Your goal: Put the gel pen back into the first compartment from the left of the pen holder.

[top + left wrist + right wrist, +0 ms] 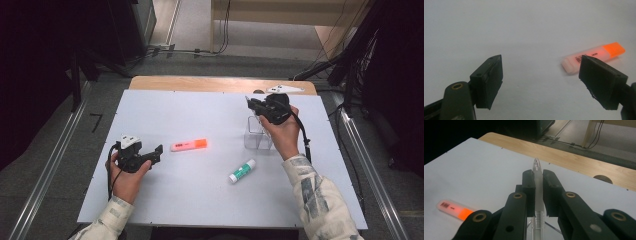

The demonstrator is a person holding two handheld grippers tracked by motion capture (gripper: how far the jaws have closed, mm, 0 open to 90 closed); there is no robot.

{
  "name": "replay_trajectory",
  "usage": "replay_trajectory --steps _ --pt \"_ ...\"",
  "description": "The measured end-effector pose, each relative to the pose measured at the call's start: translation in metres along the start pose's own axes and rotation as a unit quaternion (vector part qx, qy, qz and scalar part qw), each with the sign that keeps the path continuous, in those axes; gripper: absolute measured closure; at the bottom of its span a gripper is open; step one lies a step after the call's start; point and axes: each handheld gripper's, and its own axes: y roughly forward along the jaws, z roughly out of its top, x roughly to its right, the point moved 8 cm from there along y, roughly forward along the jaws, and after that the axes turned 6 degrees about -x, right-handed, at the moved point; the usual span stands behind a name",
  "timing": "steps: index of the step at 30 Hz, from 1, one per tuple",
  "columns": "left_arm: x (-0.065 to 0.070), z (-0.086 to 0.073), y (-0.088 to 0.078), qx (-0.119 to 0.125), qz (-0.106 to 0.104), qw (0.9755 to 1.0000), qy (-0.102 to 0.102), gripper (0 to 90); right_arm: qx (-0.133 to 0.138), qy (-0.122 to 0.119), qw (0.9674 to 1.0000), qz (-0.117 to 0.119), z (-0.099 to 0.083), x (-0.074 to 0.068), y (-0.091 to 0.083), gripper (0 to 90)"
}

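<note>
grey carpet and dark stands ring a white-topped counter with a strip of pale wood along its far edge. at the left, the left hand-held gripper rests low in the person's left hand, its jaws spread wide with nothing between them; in the left gripper view bare counter lies between the two pads. just beyond its right jaw lies a translucent highlighter with an orange cap, flat on the counter, cap end pointing right. further right and nearer the person, a white glue stick with a green cap lies slanted, well apart from both hands. right of that stands a clear plastic box-shaped holder, upright. above it, the right hand-held gripper is clamped on a clear-barrelled ballpoint pen, the pads pressing the frosted barrel from both sides, tip pointing away toward the wooden edge, the lower barrel running down between the arms. in the high view the right hand holds this gripper just over the holder's far side.

the risk, as i judge it, is the smooth round barrel slipping or twisting in the pads. if the pen is meant for the holder, a slanted pen could catch the clear rim and tip the light holder over, or miss the opening and roll off across the counter.
</note>
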Motion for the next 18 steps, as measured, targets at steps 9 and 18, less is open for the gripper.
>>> replay_trajectory --steps 9,18 --pt "-0.001 0.000 0.000 0.000 0.000 1.0000 0.000 20.4 -0.003 -0.004 1.0000 -0.002 0.009 -0.003 0.011 79.2" --pt "-0.001 0.000 0.000 0.000 0.001 1.0000 0.000 20.4 -0.002 -0.006 1.0000 0.000 0.016 -0.005 0.019 79.1"
